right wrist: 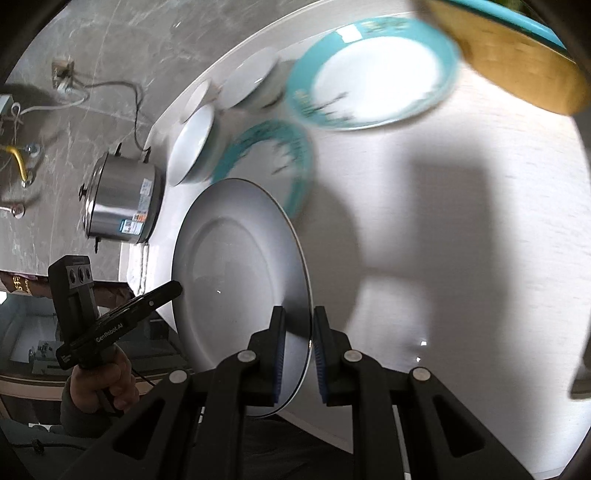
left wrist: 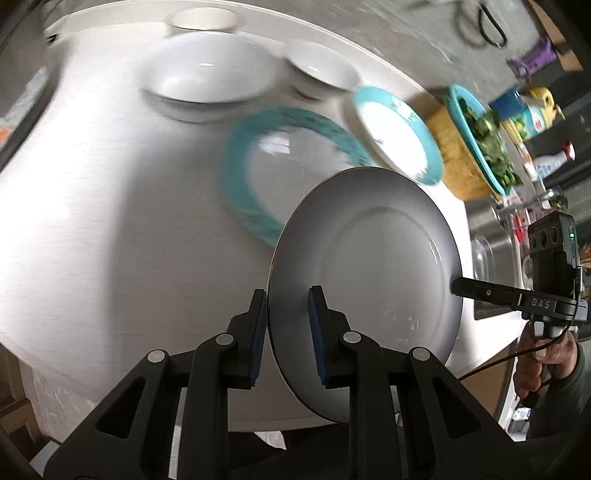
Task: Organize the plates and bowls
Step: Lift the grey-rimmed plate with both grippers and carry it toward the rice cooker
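Observation:
A large white plate (left wrist: 373, 280) with a dark rim hangs above the white round table (left wrist: 92, 206), held from both sides. My left gripper (left wrist: 288, 332) is shut on its near edge. The right gripper (left wrist: 458, 286) pinches the opposite edge in the left wrist view. In the right wrist view the same plate (right wrist: 236, 280) sits in my right gripper (right wrist: 298, 350), shut on its rim, and the left gripper (right wrist: 177, 286) grips the far edge. On the table lie a teal-rimmed glass plate (left wrist: 295, 162), a teal-rimmed white plate (left wrist: 397, 134) and white bowls (left wrist: 207, 77).
A smaller white bowl (left wrist: 321, 68) and a cup (left wrist: 203, 20) stand at the table's back. A wooden bowl with a teal dish of greens (left wrist: 476, 140) sits at the right edge. A steel pot (right wrist: 122, 206) stands on the floor. A hand (right wrist: 103, 387) holds the left gripper.

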